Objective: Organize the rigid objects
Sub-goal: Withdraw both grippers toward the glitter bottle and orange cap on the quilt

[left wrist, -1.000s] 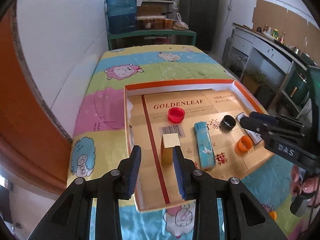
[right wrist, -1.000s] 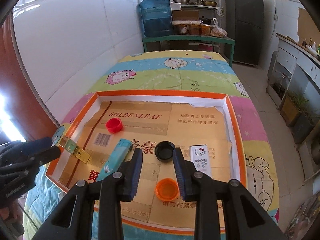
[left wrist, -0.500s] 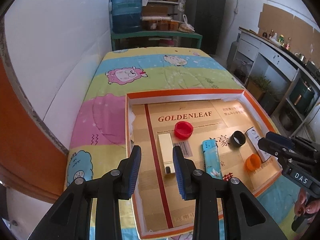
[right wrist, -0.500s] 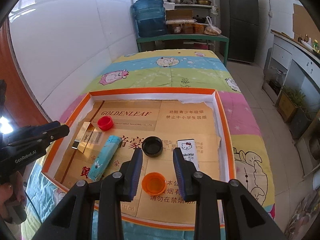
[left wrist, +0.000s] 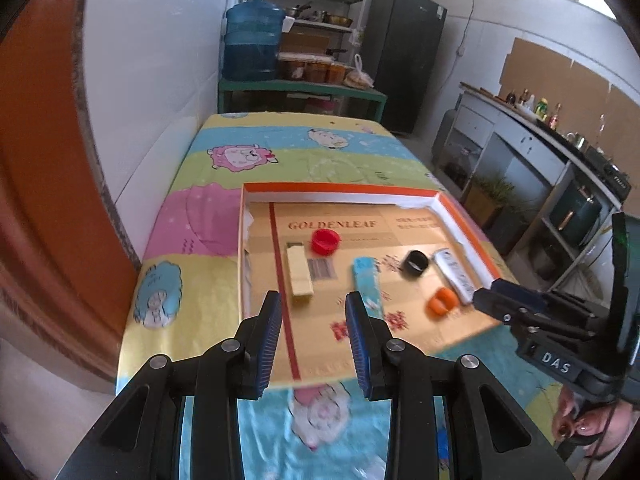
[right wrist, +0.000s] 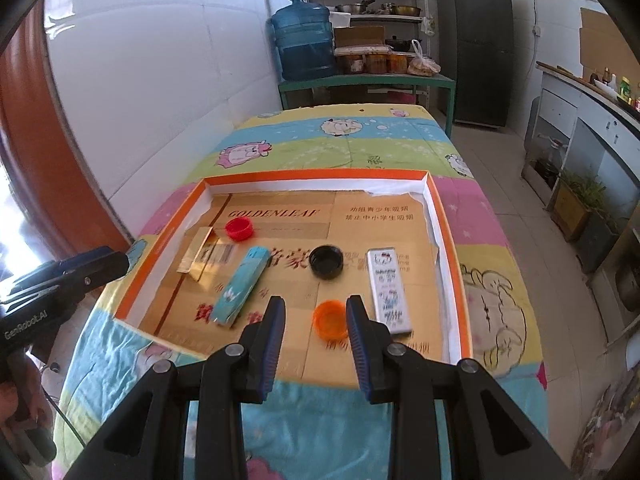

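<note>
An orange-rimmed cardboard tray (left wrist: pixel 340 189) (right wrist: pixel 316 176) lies on the cartoon tablecloth. Flat inside it are a gold box (left wrist: pixel 299 270) (right wrist: pixel 196 254), a red cap (left wrist: pixel 325 241) (right wrist: pixel 239 228), a long blue box (left wrist: pixel 367 280) (right wrist: pixel 240 284), a black cap (left wrist: pixel 416 265) (right wrist: pixel 327 261), an orange cap (left wrist: pixel 441 301) (right wrist: pixel 330 319) and a white cartoon-printed box (left wrist: pixel 454 276) (right wrist: pixel 388 290). My left gripper (left wrist: pixel 314 298) hovers over the tray's near edge, jaws apart and empty. My right gripper (right wrist: pixel 316 302) hangs just before the orange cap, jaws apart and empty.
The table runs along a white wall on the left, with an orange door frame (left wrist: pixel 48 200) near its corner. Beyond the far end stand a green shelf with a blue water jug (right wrist: pixel 304 40) and a dark fridge (right wrist: pixel 472 44). Cabinets line the right side.
The gold box stood upright between my left fingers; it now lies flat in the tray. Both grippers have drawn back toward the tray's near edge.
</note>
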{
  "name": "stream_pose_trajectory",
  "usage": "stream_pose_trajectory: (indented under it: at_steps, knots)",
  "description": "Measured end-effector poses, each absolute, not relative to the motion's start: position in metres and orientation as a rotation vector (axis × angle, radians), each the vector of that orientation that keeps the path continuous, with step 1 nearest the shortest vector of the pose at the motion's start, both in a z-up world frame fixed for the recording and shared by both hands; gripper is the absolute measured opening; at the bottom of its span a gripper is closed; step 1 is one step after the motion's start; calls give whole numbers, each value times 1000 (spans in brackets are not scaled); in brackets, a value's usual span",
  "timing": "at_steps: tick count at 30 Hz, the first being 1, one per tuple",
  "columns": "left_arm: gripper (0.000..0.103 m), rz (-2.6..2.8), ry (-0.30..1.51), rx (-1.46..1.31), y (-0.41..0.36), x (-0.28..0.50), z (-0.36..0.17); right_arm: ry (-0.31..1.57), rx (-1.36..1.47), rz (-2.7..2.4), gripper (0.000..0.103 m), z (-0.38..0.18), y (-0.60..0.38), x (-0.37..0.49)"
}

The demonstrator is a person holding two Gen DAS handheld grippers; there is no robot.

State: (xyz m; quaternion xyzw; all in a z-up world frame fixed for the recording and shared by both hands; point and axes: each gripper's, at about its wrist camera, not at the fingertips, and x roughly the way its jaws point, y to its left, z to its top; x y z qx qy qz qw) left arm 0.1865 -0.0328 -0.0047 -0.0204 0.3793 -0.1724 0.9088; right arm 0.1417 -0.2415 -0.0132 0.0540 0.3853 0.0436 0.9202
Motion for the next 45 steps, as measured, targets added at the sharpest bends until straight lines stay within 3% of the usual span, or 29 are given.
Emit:
stream_pose_trajectory:
  at_steps: [8,12,21,26,45]
  knots:
    - [34,-371,770,-80,-28,140,2,773,95,84,32,-4,-228,98]
    - [34,-373,772,-105,-24,120,1,755,89,82,40,-1,-223,77]
    - [34,-352,763,-100,-29,84,-8,731,85,83,41,0,-213,41]
    - [34,-349,763,-96,-36,69,-13,737,99,82,49,-4,-215,28]
    - [39,-367,815,-59,-55,42,-38,793,115,43,49,-45,-224,-8]
